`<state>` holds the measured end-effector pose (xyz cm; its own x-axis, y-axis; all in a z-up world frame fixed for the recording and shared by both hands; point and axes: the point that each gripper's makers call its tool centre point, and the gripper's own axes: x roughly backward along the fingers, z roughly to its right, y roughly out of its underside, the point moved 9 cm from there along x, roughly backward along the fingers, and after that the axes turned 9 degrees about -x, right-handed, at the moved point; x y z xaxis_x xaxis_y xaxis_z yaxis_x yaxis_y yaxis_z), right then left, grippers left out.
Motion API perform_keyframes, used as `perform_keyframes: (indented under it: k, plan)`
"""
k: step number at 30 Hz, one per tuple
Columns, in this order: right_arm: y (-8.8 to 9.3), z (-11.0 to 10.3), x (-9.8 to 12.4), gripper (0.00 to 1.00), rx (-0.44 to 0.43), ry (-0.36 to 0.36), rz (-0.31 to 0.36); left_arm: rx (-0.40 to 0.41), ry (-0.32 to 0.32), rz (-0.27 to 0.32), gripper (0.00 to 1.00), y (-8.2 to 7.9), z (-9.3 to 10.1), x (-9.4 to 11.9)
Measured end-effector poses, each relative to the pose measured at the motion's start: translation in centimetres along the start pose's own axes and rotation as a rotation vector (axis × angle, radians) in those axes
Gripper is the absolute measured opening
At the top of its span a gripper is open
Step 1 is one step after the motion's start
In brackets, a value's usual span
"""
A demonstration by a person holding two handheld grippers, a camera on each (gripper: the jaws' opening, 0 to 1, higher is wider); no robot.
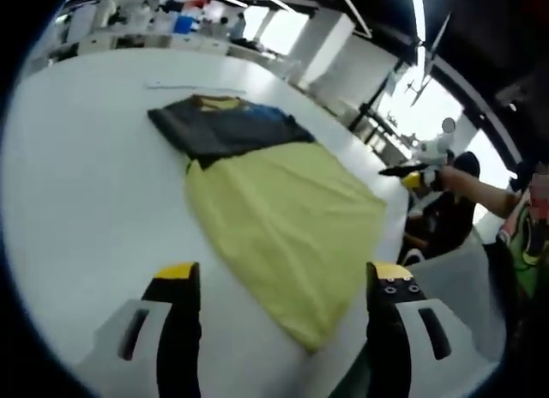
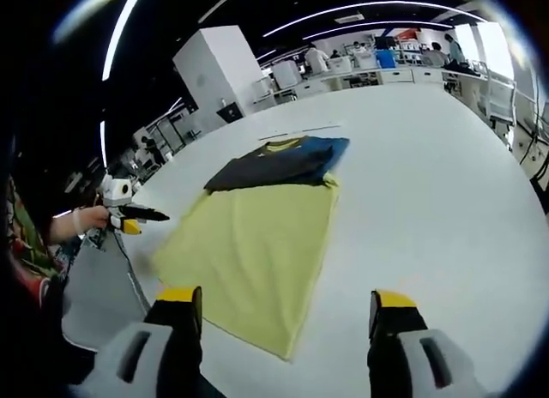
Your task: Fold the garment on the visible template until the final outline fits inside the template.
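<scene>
The garment [image 1: 283, 226], yellow with a dark blue folded top part, lies spread on the white table [image 1: 77, 201], so folding looks barely begun and most remains. The left gripper [image 1: 283, 286] and the right gripper [image 2: 283, 308] both hover above it, jaws apart and empty. Around the table is a bright workshop with benches [image 2: 377, 68] and ceiling light strips [image 2: 377, 25].

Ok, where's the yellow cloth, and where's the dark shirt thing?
Yellow-green cloth sheet [image 1: 287, 222]: left gripper view, middle of its flat surface.
Dark folded garment with blue and yellow trim [image 2: 273, 165]: right gripper view, centre of its dark top layer.
</scene>
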<state>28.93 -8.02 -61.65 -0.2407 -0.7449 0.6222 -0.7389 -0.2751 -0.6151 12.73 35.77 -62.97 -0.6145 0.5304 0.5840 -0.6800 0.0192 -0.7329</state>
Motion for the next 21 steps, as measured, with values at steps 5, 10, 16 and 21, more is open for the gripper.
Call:
perform_keyframes:
  k: [5,10,16,21]
  plan:
    - [0.5,-0.2,0.1,0.65,0.0,-0.02,-0.029,0.0,0.009,-0.017,0.68,0.5,0.3,0.3]
    - [1.1,-0.2,0.1,0.58,-0.006,-0.029,-0.058,0.023,0.012,-0.036,0.63,1.2,0.5,0.7]
    - [1.6,-0.3,0.2,0.49,-0.003,-0.031,-0.079,0.028,0.019,-0.064,0.56,2.0,0.8,0.9]
    - [2.1,-0.3,0.3,0.46,-0.007,-0.027,-0.095,0.042,0.026,-0.091,0.48,3.0,1.0,1.0]
